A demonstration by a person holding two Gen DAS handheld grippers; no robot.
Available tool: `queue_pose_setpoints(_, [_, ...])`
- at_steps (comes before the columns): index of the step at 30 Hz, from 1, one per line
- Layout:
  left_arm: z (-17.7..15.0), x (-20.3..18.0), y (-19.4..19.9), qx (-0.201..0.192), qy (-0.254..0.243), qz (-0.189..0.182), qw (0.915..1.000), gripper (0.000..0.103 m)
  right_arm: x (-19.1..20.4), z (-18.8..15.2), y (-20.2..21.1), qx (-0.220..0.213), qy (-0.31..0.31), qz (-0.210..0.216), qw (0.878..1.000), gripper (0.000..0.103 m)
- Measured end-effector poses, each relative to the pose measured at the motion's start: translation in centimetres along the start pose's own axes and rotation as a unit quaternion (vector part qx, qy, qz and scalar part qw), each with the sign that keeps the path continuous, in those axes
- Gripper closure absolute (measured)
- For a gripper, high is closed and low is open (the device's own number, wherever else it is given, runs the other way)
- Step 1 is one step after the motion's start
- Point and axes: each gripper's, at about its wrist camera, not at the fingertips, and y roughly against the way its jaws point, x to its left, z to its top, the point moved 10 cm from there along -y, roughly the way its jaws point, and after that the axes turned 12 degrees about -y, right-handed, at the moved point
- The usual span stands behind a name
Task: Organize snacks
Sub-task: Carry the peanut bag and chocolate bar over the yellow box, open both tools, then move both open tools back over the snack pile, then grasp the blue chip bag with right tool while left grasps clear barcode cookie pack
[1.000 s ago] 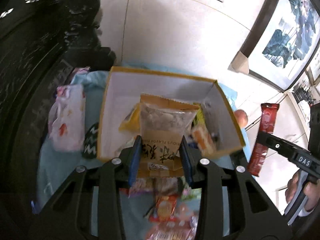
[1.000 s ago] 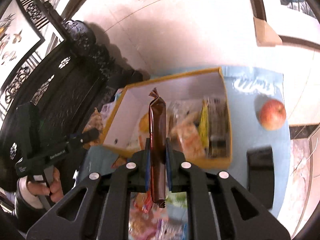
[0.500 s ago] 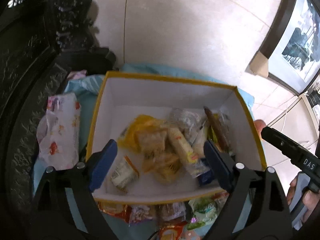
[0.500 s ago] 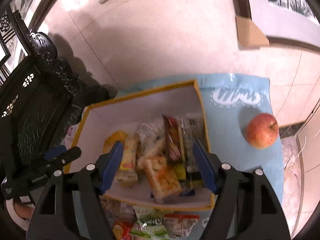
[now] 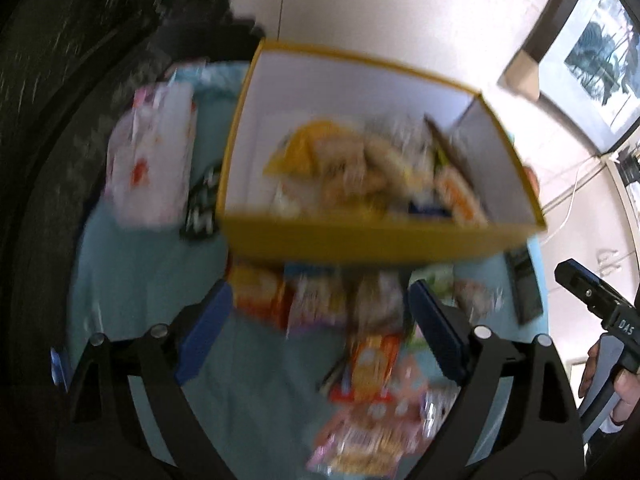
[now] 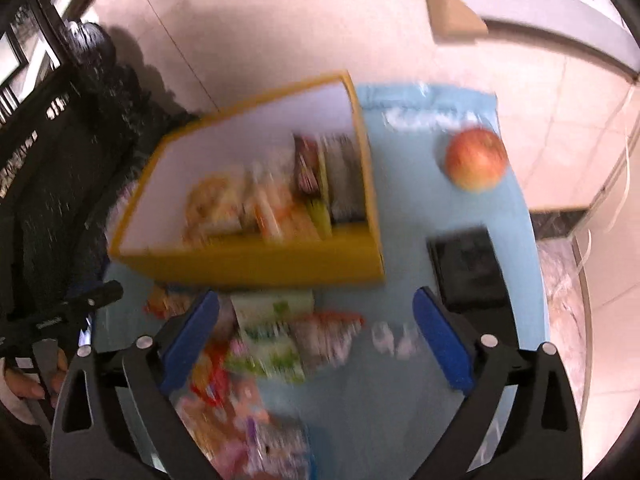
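Note:
A yellow box [image 5: 360, 236] with a white inside holds several snack packets [image 5: 372, 168]; it also shows in the right wrist view [image 6: 256, 264]. More loose snack packets [image 5: 360, 344] lie on the blue cloth in front of the box, also in the right wrist view [image 6: 276, 332]. My left gripper [image 5: 320, 336] is open and empty above these loose packets. My right gripper [image 6: 316, 336] is open and empty above the same pile. Both views are blurred by motion.
An apple [image 6: 476, 164] lies on the blue cloth right of the box. A black flat object [image 6: 468, 268] lies below it. A white patterned bag [image 5: 152, 152] lies left of the box. Dark carved furniture [image 6: 44, 160] stands at the left.
Both grippers opened and dropped their snacks into the box: the left a tan packet, the right a dark red bar. Both then pulled back toward the loose pile in front.

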Motion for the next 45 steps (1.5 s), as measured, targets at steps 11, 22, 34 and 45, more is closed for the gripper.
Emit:
queue_pose_setpoints(11, [-10.7,-3.4,-2.4,0.100,-0.032,-0.024,0.9941,0.012,-1.1,-10.2,-1.0,0.087,0.011,-0.028,0.996,0.005])
queue_pose_setpoints(22, [-12.5,-2.8,-1.9,0.109,-0.020,-0.017,0.9937,0.012,0.7,-16.1,-3.0,0.104,0.160,-0.065,0.979,0.005])
queue_pose_setpoints(34, [-13.9,-2.8,-1.7,0.124,-0.021,-0.017,0.9919,0.011,2.1,-18.9,-6.3,0.119,0.240,-0.071,0.961,0.047])
queue_pose_setpoints(45, [-14.6,-6.9,-3.0,0.147,-0.085,-0.050,0.9842,0.011,-0.6,-17.0,-3.5,0.150,0.128,-0.033,0.980,0.089])
